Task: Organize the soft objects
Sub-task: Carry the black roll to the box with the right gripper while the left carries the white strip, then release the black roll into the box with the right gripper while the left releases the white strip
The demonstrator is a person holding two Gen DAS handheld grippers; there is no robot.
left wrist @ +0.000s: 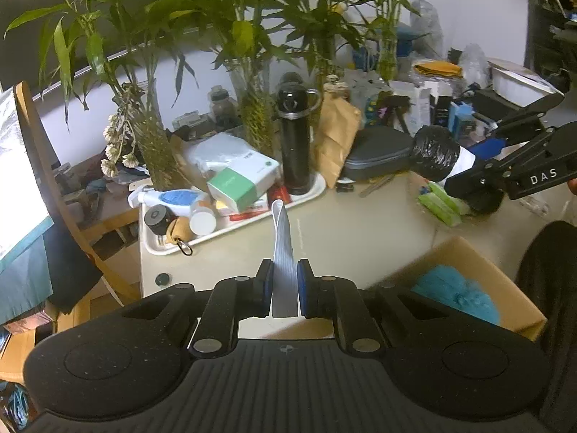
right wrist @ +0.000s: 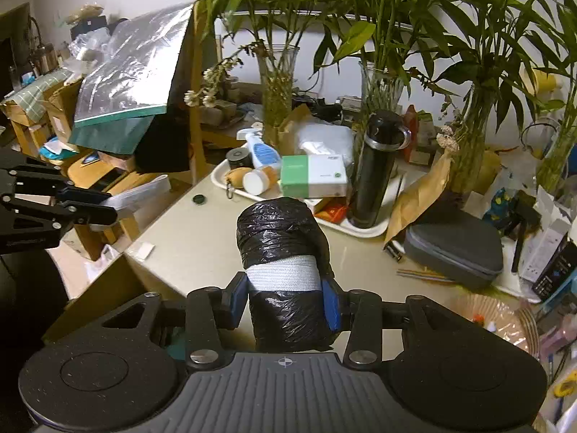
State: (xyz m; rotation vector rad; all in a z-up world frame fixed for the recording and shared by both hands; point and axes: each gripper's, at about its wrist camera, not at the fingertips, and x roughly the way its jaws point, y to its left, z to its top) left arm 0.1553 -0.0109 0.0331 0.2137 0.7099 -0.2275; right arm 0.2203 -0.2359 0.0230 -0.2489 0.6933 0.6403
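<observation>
Jaws of the right gripper (right wrist: pixel 285 303) pinch a black bag roll (right wrist: pixel 285 252) with a white band above the tabletop (right wrist: pixel 187 238). Left gripper (left wrist: pixel 283 288) jaws clamp a folded grey strap (left wrist: pixel 282 249). Cardboard box (left wrist: pixel 468 252) holds a blue fluffy thing (left wrist: pixel 458 294); a cluttered tray (left wrist: pixel 230 231) and black flask (left wrist: pixel 295 144) stand behind.

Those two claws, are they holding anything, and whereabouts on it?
Yes, both. The left claw pinches a folded grey strap near its lower end. The right claw squeezes a roll of black bags around its white band, about mid-length.
</observation>
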